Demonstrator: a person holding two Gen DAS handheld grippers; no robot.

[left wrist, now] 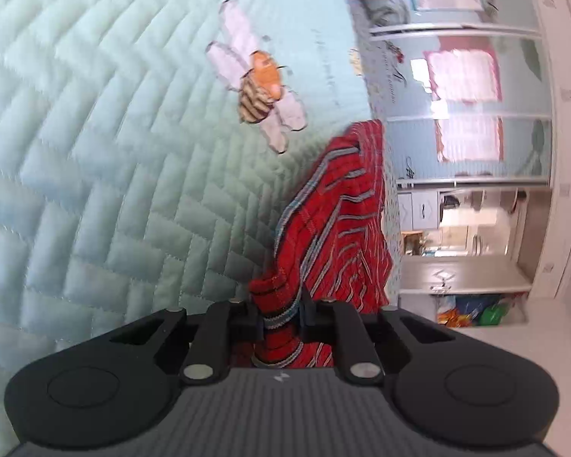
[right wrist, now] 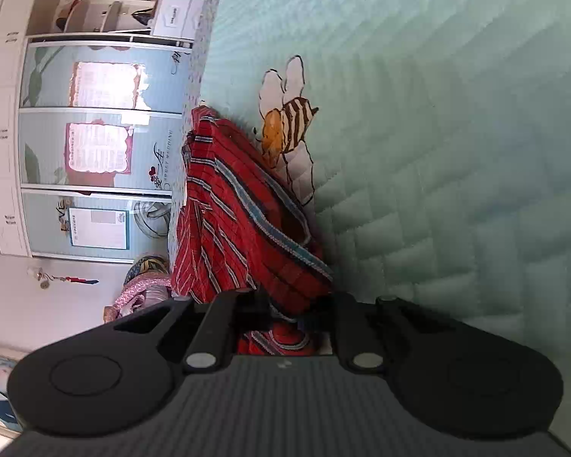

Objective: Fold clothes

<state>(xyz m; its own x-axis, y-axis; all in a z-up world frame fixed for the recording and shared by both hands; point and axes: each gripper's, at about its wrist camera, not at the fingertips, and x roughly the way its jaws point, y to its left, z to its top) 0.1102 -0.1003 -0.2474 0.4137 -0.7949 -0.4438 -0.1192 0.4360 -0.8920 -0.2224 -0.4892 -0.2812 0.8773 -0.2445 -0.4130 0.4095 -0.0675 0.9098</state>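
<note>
**Both grippers pinched on the red garment, ready to carry the fold**

In the left wrist view, we see the left gripper [left wrist: 279, 314] with its jaws drawn nearly together on a bunched edge of the red striped garment [left wrist: 338, 221]. The cloth runs away from the pads and lies along the near edge of the pale green quilted bedspread [left wrist: 95, 133], just beside an embroidered bee [left wrist: 260, 91]. Beyond the bed's edge stands a wardrobe [left wrist: 472, 122] with glazed doors. The picture is turned on its side, so we judge the wrist is rolled.

In the right wrist view, the right gripper [right wrist: 285, 314] is likewise clamped tight on a fold of the same garment, which heaps up in front of it, touching the bee [right wrist: 289, 125] motif on the bedspread. Here too the room lies sideways.

We judge the step in hand to be taking up two points of the garment to lay it flat or double it over. To do it well, we should keep both pinches firm, move the hands together at matching height so the cloth hangs taut between them, and set it down well onto the bedspread, away from the edge, where it could slide off.
</note>
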